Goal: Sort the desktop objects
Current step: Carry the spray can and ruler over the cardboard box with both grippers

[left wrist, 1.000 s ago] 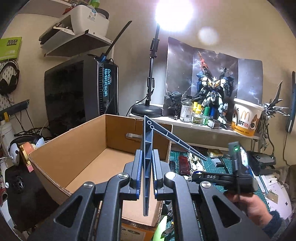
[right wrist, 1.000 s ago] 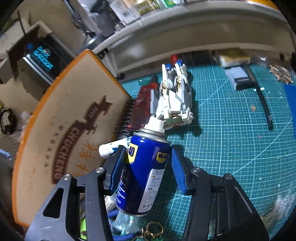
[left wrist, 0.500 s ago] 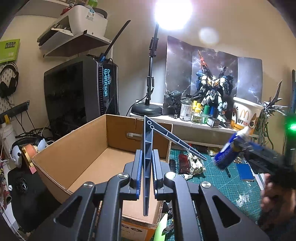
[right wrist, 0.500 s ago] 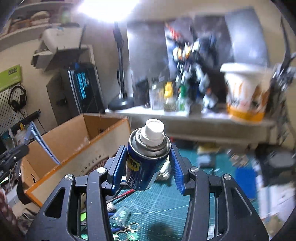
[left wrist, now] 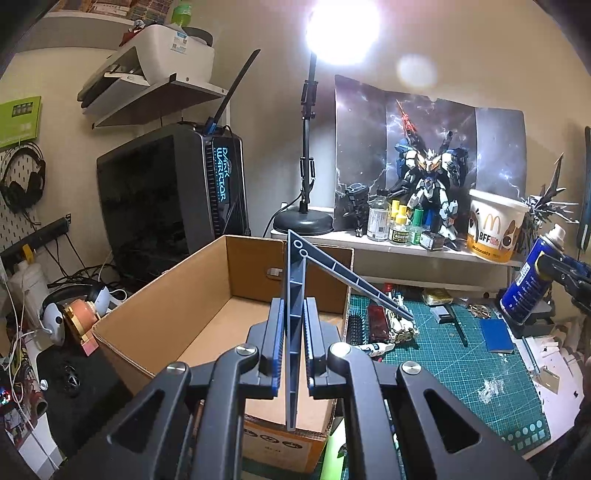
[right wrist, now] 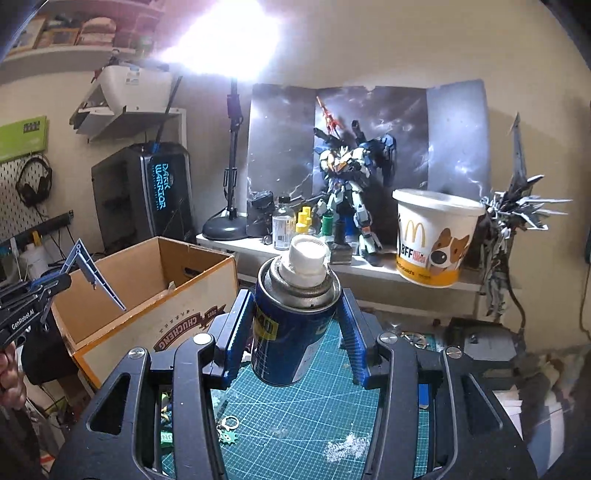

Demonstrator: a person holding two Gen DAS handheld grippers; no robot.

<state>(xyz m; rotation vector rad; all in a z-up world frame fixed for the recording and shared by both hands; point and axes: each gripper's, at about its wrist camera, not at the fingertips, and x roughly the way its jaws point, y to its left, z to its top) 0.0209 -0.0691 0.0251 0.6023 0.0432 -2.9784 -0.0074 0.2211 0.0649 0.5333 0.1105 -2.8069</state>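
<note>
Now: one spray can (right wrist: 295,317) — one grey bracket (left wrist: 295,325) — one box (left wrist: 207,306).

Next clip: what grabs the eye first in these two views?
A glaring desk lamp burns at top centre. Below it, a blue spray can sits clamped in the right gripper, and a grey plastic triangular frame is pinched by the left gripper over an open cardboard box.
</note>
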